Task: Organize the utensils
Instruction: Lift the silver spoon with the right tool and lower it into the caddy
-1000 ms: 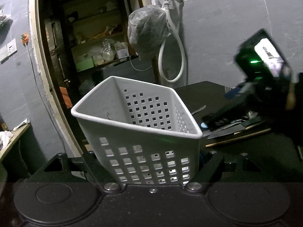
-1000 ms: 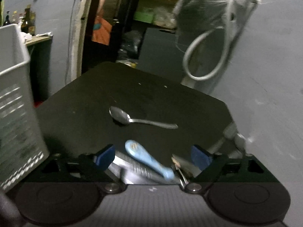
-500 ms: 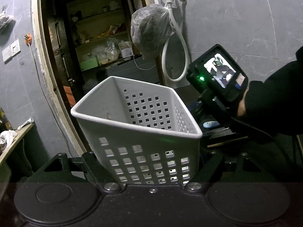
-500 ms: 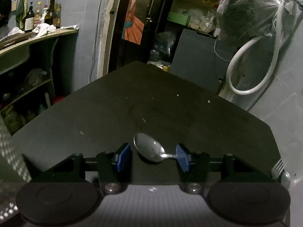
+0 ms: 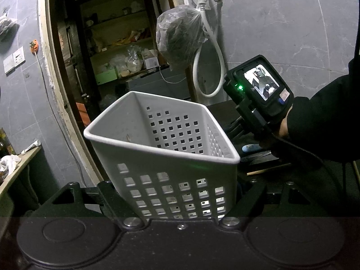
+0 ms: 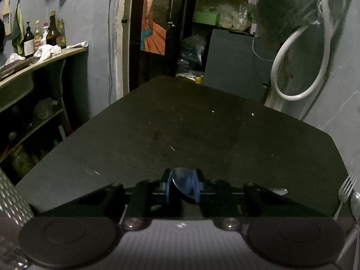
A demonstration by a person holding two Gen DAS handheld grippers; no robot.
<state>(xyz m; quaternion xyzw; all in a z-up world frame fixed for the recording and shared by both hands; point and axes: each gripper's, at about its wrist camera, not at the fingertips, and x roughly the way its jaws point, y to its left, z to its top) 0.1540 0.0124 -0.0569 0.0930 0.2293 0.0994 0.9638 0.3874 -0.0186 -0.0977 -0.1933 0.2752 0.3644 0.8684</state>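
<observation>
My left gripper [image 5: 180, 193] is shut on the lower wall of a white perforated basket [image 5: 171, 139] and holds it tilted, with its open mouth towards the camera. On the black table [image 6: 202, 130], a metal spoon [image 6: 183, 182] has its bowl tipped up between the blue pads [image 6: 167, 189] of my right gripper [image 6: 182, 187]. The jaws are closing and both pads touch the bowl. The spoon's handle end [image 6: 279, 190] pokes out to the right. In the left wrist view, a sleeved hand [image 5: 315, 126] holds the right tool beside the basket, its fingers hidden.
A fork [image 6: 347, 191] and another spoon [image 6: 355, 202] lie at the table's right edge. A blue-handled utensil [image 5: 250, 147] and a wooden stick [image 5: 267, 169] lie behind the basket. A white hose [image 6: 292, 67] and a bagged bundle [image 5: 180, 38] hang on the wall. A shelf with bottles [image 6: 42, 38] stands at left.
The right gripper moved forward over the table to the spoon and its jaws narrowed around the bowl, which now stands tipped up. The basket and left gripper stayed put.
</observation>
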